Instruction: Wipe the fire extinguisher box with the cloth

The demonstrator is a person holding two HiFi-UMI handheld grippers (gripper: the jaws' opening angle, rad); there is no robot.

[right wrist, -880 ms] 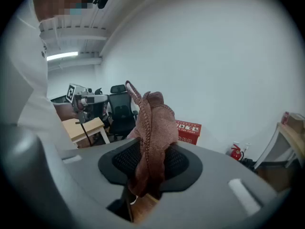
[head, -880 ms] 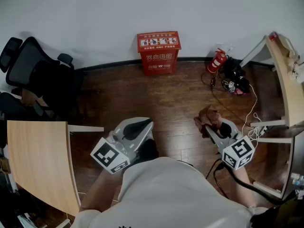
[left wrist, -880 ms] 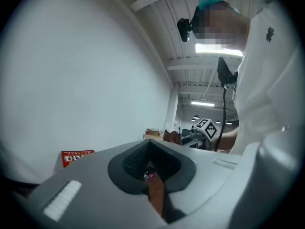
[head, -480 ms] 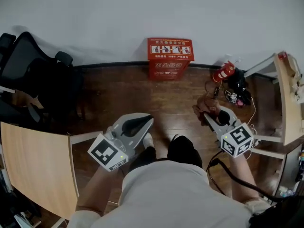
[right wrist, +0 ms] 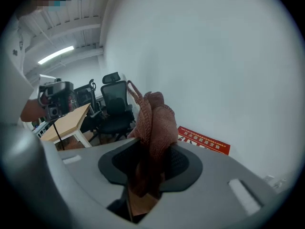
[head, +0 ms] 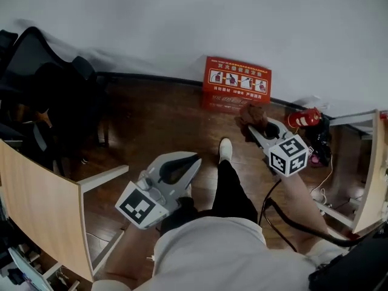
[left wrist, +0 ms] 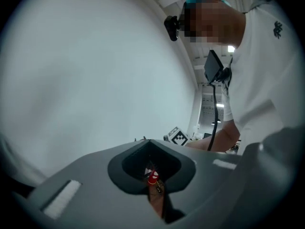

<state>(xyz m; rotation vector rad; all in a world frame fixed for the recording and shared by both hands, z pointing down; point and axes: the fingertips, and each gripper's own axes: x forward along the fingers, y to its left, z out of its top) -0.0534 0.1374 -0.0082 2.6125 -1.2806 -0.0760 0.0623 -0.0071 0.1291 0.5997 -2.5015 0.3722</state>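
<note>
The red fire extinguisher box (head: 236,83) stands on the wood floor against the white wall. My right gripper (head: 256,125) is shut on a brown knitted cloth (head: 253,114), held just in front of the box's right front corner; whether it touches the box I cannot tell. In the right gripper view the cloth (right wrist: 153,120) bunches up out of the jaws, with the box (right wrist: 205,140) beyond it. My left gripper (head: 191,160) hangs lower, over the floor at centre left, shut and empty. The left gripper view shows mostly wall past the shut left gripper (left wrist: 153,175).
A red fire extinguisher (head: 304,118) lies right of the box beside black cables. A black office chair (head: 45,77) stands far left. A wooden table (head: 33,205) is at the near left, another table edge (head: 371,180) at the right. The person's shoe (head: 225,149) is on the floor.
The person has stepped toward the wall, so the box is nearer. My right gripper has carried the cloth forward to the box's front. The left gripper stayed low and shut.
</note>
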